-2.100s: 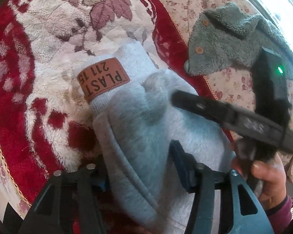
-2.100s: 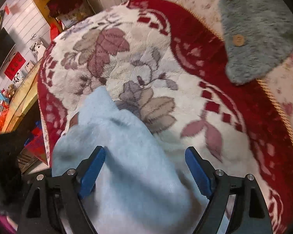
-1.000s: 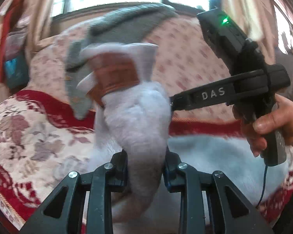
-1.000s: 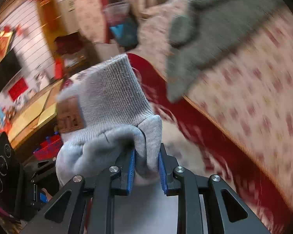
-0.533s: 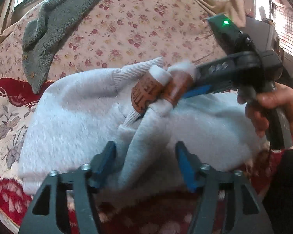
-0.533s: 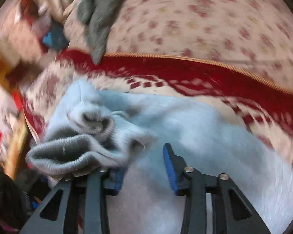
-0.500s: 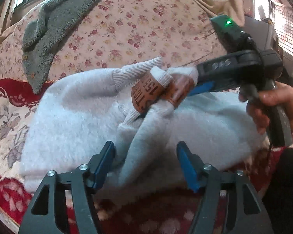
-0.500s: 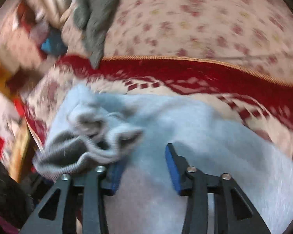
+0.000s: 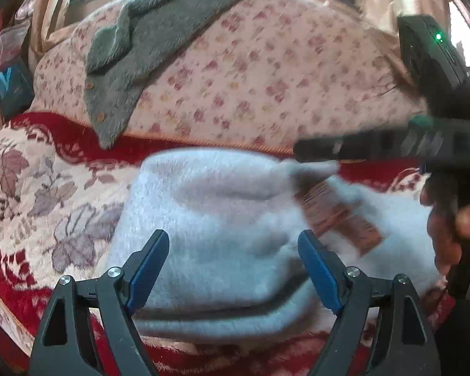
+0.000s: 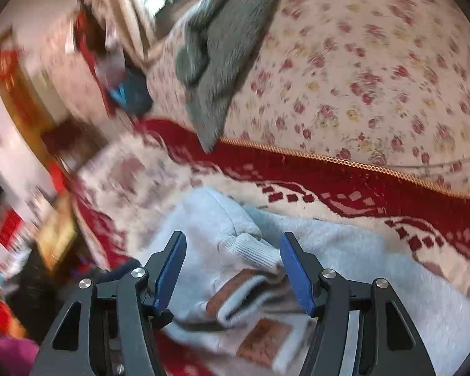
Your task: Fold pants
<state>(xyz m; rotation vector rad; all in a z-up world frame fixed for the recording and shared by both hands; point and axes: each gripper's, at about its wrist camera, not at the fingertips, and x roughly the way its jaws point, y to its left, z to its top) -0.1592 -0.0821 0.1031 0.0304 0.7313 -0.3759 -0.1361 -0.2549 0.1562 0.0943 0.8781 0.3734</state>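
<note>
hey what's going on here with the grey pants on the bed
A person is folding light grey pants on a red floral blanket, a gripper in each hand. The left gripper and right gripper have just been opening; both now stand open over the folded pile, cuffs laid on top.

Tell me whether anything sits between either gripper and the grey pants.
Nothing visible does. The left gripper stands open right over the folded grey pants, and the right gripper is open over their ribbed cuffs; both have just been opening. The grey fleece top lies apart on the floral cushion.
</note>
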